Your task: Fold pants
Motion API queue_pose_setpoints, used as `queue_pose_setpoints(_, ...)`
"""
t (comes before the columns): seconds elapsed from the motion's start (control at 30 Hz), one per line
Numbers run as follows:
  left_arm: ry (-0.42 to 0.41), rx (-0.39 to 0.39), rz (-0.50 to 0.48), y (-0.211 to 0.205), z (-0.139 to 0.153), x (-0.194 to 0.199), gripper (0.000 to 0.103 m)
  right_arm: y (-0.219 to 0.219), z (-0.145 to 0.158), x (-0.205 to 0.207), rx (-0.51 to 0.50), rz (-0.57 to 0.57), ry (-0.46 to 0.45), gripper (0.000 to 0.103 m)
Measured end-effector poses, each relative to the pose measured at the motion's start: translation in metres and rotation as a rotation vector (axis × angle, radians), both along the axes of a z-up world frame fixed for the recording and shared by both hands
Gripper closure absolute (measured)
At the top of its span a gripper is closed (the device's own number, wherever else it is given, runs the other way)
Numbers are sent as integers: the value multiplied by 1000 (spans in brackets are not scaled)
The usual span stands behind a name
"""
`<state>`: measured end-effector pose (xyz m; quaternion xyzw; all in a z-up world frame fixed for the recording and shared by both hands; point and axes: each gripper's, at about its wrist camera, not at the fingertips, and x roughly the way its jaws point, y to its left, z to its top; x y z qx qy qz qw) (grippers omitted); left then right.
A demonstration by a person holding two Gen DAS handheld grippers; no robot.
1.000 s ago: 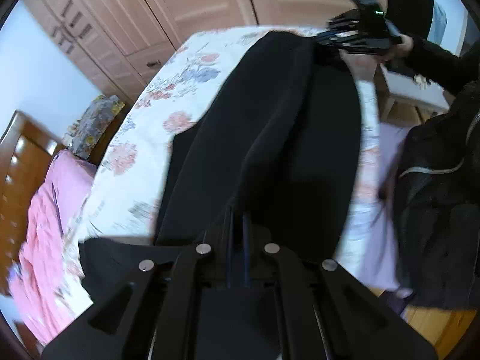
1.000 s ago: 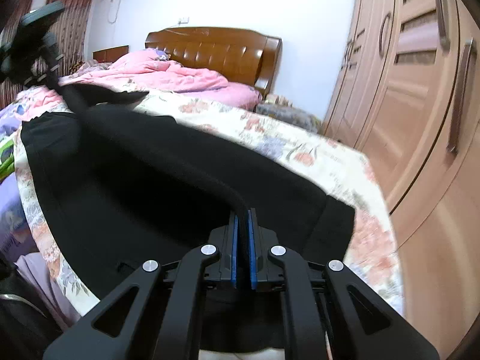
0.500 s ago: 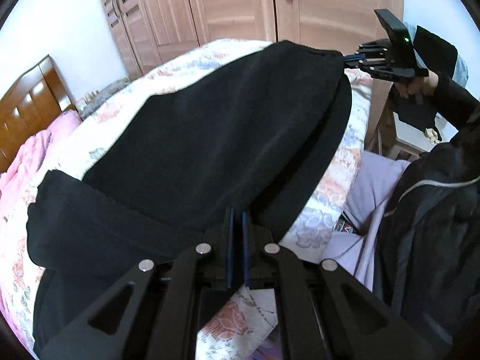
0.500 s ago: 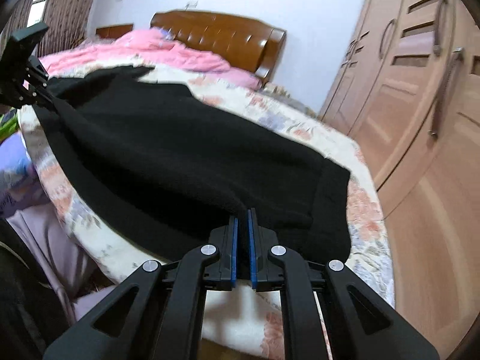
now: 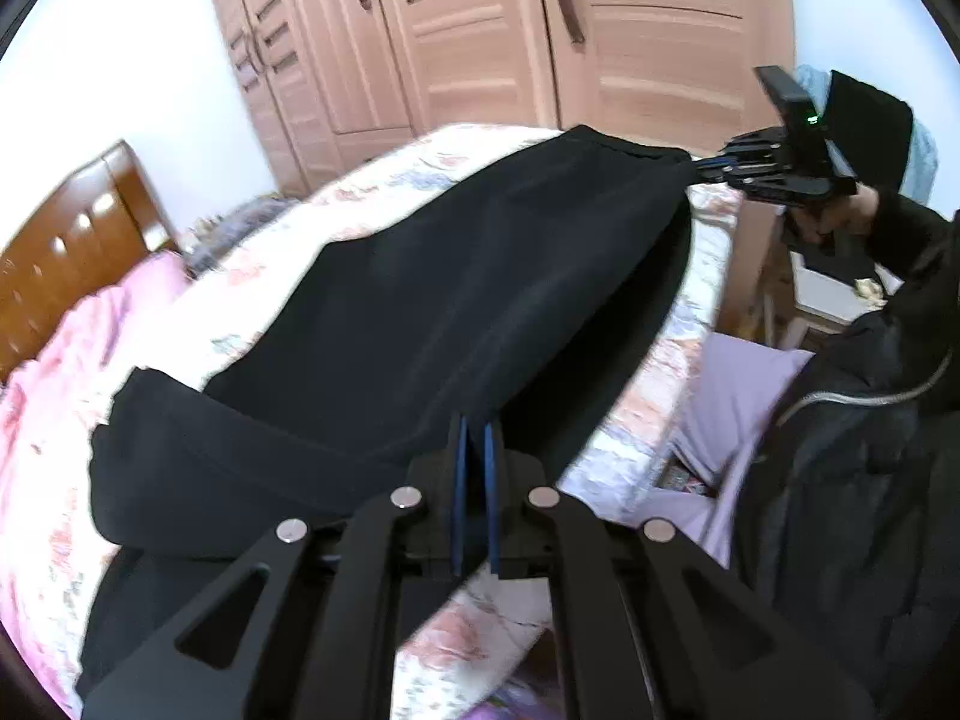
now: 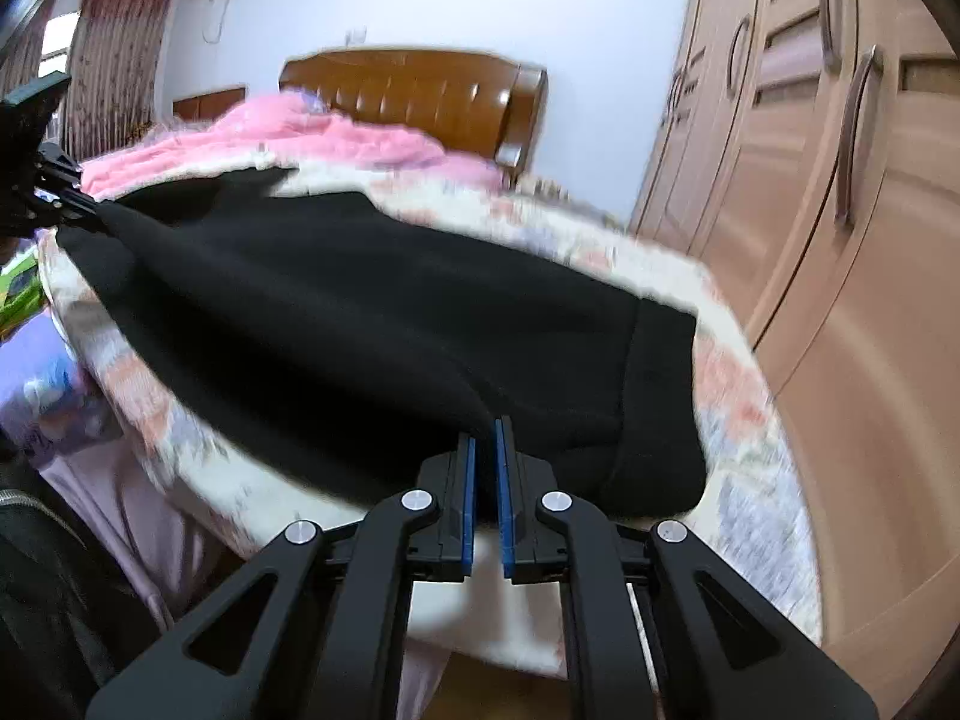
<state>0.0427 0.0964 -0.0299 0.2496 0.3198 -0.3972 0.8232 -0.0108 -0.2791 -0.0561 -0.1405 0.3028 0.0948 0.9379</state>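
Black pants lie stretched lengthwise over the near edge of a floral bedspread, one half folded over the other. My left gripper is shut on the pants' near edge. At the far end the right gripper, held by a person's hand, pinches the waistband corner. In the right wrist view the pants run leftward from my right gripper, which is shut on their edge beside the wide waistband. The left gripper grips the far end at the left.
Pink bedding and a wooden headboard are at the bed's head. Wardrobe doors stand along the bed's far side. A person in a dark jacket stands by the bed. A lilac sheet hangs beside it.
Both grippers have come down with the pants, and the raised fabric now lies spread flat over the bedspread. The left gripper has rolled, so its view is more level.
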Motion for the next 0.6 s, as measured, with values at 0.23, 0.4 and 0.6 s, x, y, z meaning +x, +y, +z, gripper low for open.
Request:
queue_pose_setpoints(0.23,131,5,1,-2,-38,8,70,-3,-9,2,36,-16,82,78)
queue_pose_setpoints(0.4,39,-70,28,-6,-7,-7,18,-7,9,-14,91,-10,56,32)
queue_pose_setpoints(0.6,55,-220,132,-37,-2,2,4,-20,17,8,137,-93,23,32)
